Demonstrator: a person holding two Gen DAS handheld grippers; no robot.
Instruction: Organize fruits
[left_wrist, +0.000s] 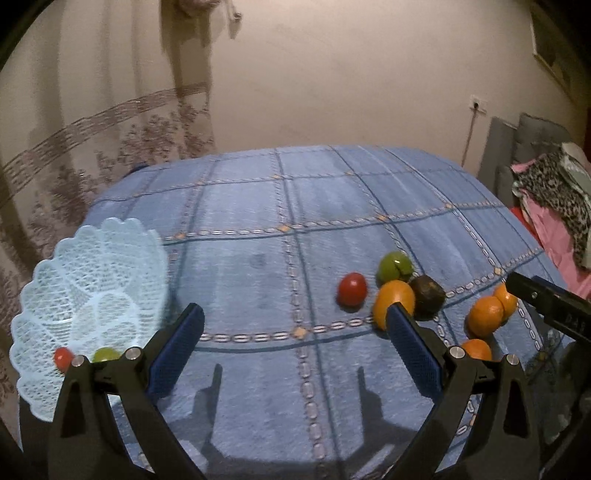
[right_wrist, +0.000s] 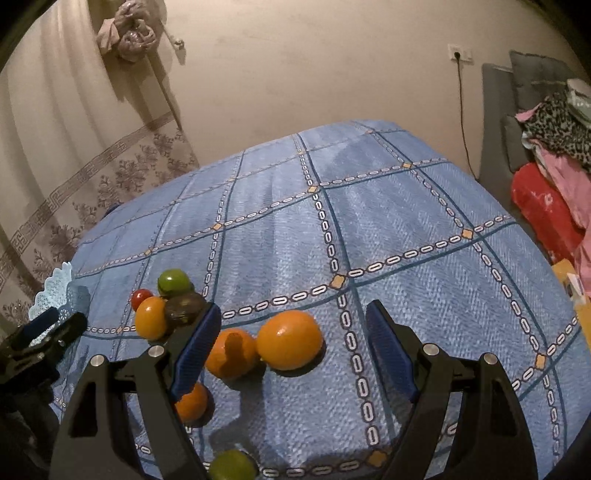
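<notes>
fruits lie mostly loose on the blue cloth, both the left gripper (left_wrist: 295, 317) and the right gripper (right_wrist: 293, 321) spread apart and empty, so next the right one should probably lower around the big orange (right_wrist: 290, 339) and carry it to the lace basket (left_wrist: 55, 280).

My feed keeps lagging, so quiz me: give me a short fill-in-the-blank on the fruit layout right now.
1. The lace basket holds a red fruit and a ____ one.
2. The left hand-held gripper is open and holds ____.
3. The dark fruit touches the ____ fruit to its left.
4. The tablecloth is ____.

Missing words: green; nothing; orange; blue
</notes>
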